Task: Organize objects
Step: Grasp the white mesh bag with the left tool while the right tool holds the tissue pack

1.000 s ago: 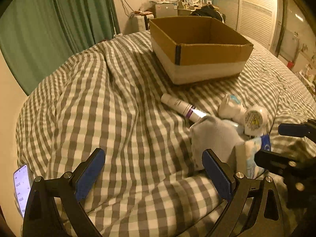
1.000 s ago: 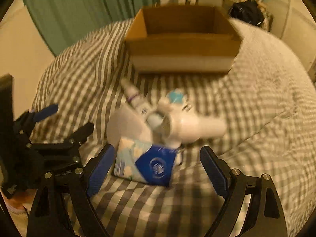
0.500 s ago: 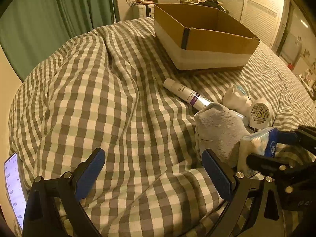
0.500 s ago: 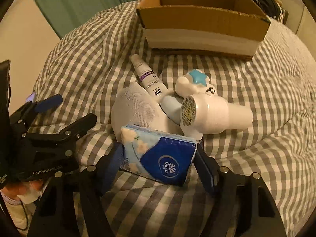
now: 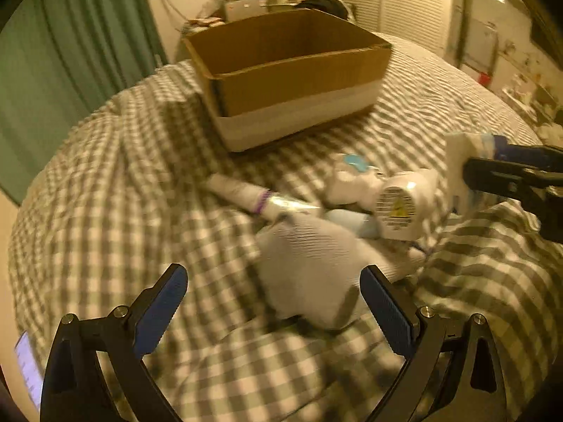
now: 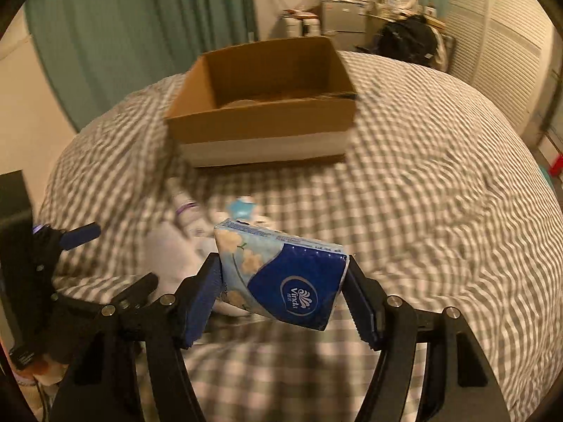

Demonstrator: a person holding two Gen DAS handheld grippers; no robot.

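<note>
My right gripper (image 6: 284, 281) is shut on a blue and white tissue pack (image 6: 281, 277) and holds it above the checked bedspread; the pack also shows at the right of the left wrist view (image 5: 464, 176). An open cardboard box (image 6: 262, 105) stands on the bed beyond it, also seen in the left wrist view (image 5: 288, 74). My left gripper (image 5: 272, 302) is open and empty, just in front of a grey cloth (image 5: 313, 267). Behind the cloth lie a white tube with a purple band (image 5: 246, 197), a white toy with a blue star (image 5: 355, 176) and a white hair dryer (image 5: 401, 204).
A phone (image 5: 30, 369) lies at the bed's left edge. Green curtains (image 6: 140, 35) hang at the left. A desk with clutter (image 6: 355, 7) and louvred doors (image 6: 506, 45) stand beyond the bed. The bedspread (image 6: 440, 183) stretches to the right.
My right gripper has lifted the tissue pack off the bed and raised it towards the box. My left gripper has moved right, closer to the grey cloth.
</note>
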